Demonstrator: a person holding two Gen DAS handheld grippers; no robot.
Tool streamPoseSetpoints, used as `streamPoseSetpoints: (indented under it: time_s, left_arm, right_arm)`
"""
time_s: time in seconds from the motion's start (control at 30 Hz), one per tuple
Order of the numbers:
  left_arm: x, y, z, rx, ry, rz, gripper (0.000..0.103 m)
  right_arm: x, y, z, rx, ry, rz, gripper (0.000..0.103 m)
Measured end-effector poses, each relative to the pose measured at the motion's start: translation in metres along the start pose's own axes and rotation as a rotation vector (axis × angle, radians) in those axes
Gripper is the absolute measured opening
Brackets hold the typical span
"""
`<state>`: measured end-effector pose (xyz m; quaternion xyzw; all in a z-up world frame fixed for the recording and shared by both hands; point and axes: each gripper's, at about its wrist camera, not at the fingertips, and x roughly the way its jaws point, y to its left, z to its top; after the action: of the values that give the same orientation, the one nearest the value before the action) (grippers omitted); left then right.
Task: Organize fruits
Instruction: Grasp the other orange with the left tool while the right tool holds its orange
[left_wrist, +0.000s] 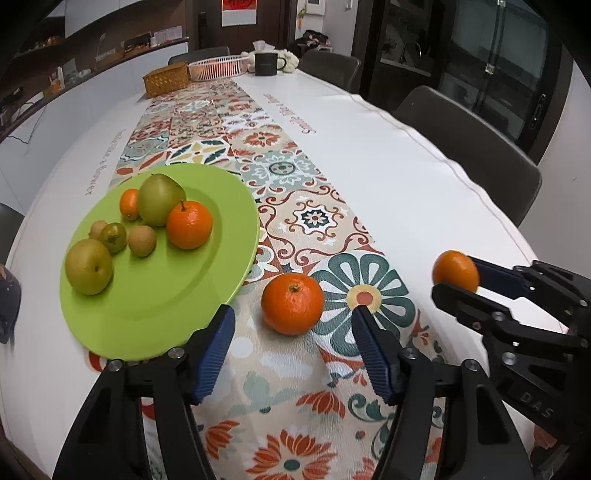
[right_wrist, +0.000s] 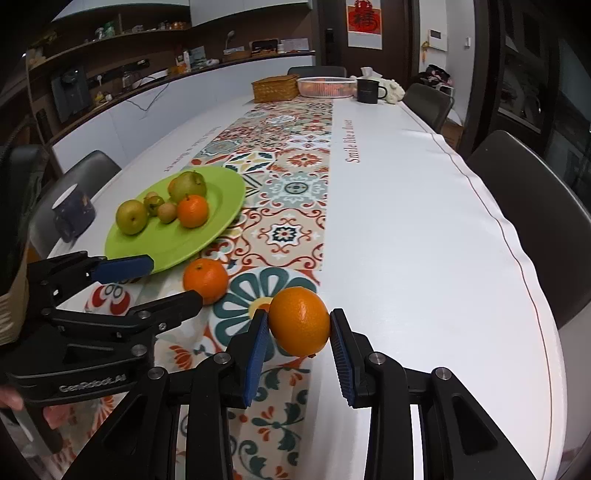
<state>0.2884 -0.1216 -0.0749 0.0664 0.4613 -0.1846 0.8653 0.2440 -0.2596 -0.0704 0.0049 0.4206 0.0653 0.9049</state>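
Long bench (right_wrist: 424, 229) in a dining room, patterned runner down the middle; right tool (right_wrist: 299, 328) was pinching an orange (right_wrist: 299, 321) above it, left tool (left_wrist: 293, 343) spread around a loose one (left_wrist: 292, 303). I'd carry the held one over the plate (left_wrist: 166, 302) and set it low on a bare spot so nothing rolls; plate held seven fruits, two of them oranges.

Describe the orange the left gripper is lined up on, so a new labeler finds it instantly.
Start at the green plate on the patterned runner. Just off its near right rim, one orange sits alone on the cloth, between the open left gripper fingers. Other oranges are plated or held in the right gripper.
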Motion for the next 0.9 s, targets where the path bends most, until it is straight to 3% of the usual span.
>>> streamPoseSetpoints:
  time_s: [0.27, 0.47, 0.53, 0.9]
  left_arm:
    - [0.017, -0.002, 0.006, 0.012, 0.030, 0.030, 0.058]
    - [0.028, -0.004, 0.008, 0.014, 0.053, 0.027, 0.050]
    - [0.031, -0.004, 0.009, 0.013, 0.058, 0.024, 0.043]
    - [0.019, -0.002, 0.004, 0.002, 0.041, 0.016, 0.042]
  right_arm:
    - [0.008, -0.006, 0.001, 0.021, 0.004, 0.005, 0.035]
    - [0.013, -0.006, 0.001, 0.023, 0.011, 0.013, 0.035]
    - [0.014, -0.006, 0.001, 0.022, 0.015, 0.016, 0.035]
    - [0.011, -0.005, 0.001, 0.022, 0.021, 0.028, 0.035]
